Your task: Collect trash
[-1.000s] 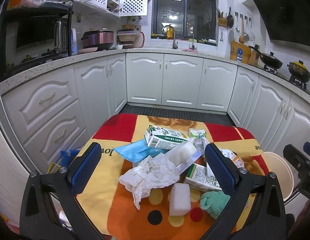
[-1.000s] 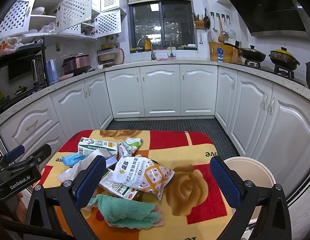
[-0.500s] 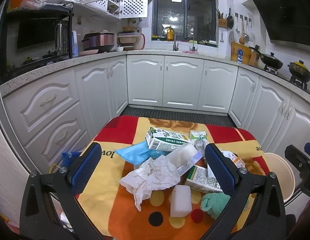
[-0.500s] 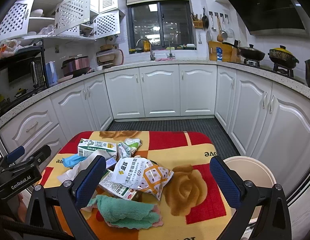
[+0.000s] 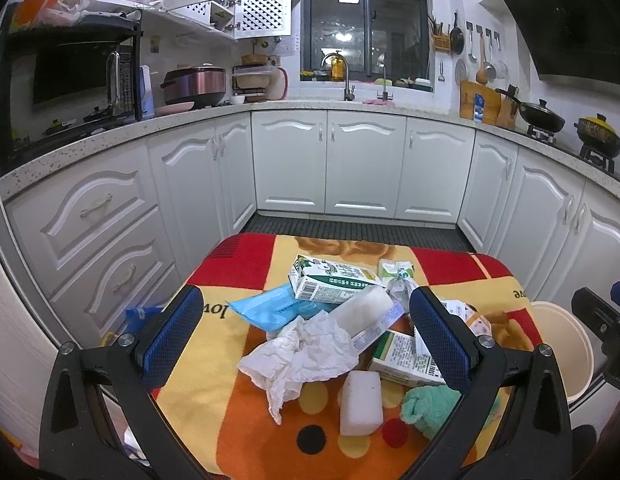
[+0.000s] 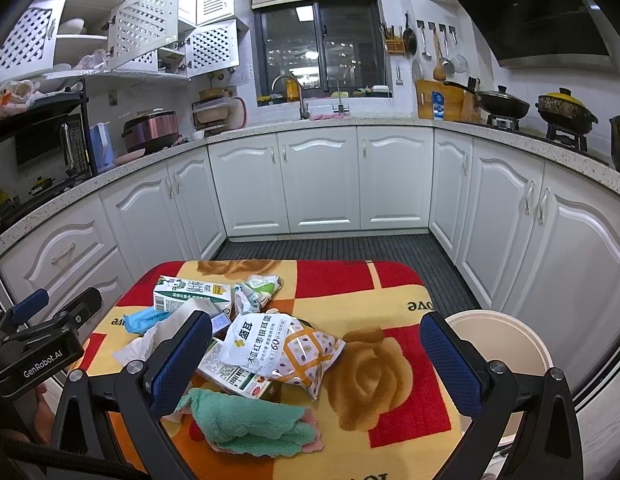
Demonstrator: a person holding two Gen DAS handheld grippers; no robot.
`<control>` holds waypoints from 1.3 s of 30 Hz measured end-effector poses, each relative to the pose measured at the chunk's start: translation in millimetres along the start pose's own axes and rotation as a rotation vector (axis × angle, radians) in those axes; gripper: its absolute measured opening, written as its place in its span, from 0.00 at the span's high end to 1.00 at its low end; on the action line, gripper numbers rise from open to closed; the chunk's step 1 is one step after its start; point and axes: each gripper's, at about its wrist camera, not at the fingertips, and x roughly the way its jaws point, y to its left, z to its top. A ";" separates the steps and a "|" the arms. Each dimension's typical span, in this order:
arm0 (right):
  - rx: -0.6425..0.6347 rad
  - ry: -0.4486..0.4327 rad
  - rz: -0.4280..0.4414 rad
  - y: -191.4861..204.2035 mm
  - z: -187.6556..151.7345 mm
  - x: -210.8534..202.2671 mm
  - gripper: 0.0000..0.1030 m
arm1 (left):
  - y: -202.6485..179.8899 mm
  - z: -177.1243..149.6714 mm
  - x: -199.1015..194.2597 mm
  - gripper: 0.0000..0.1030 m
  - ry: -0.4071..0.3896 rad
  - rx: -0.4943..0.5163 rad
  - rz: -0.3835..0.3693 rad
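A pile of trash lies on a small table with a red, yellow and orange cloth (image 5: pixel 245 256): a crumpled white tissue (image 5: pixel 305 354), a green-and-white milk carton (image 5: pixel 334 282), a blue wrapper (image 5: pixel 265 308), a white foam block (image 5: pixel 361 402), a white snack bag (image 6: pixel 269 346) and a second carton (image 6: pixel 233 376). My left gripper (image 5: pixel 305 338) is open and empty, hovering above the tissue. My right gripper (image 6: pixel 316 362) is open and empty above the snack bag. A cream bin (image 6: pixel 506 344) stands on the floor right of the table.
A green cloth (image 6: pixel 245 422) lies at the table's near edge. White kitchen cabinets (image 5: pixel 362 164) ring the room beyond a dark floor mat (image 6: pixel 342 246). The stove with pots (image 6: pixel 566 108) is at the right. A blue bag (image 5: pixel 139 314) sits on the floor left of the table.
Both views have shifted slightly; the table and trash sit a little lower and nearer in view. Both grippers stay open and nothing on the table has moved.
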 end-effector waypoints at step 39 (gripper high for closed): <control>-0.002 0.055 -0.015 -9.8 -6.5 11.0 0.00 | -4.9 -6.7 11.3 0.00 0.036 0.007 -0.006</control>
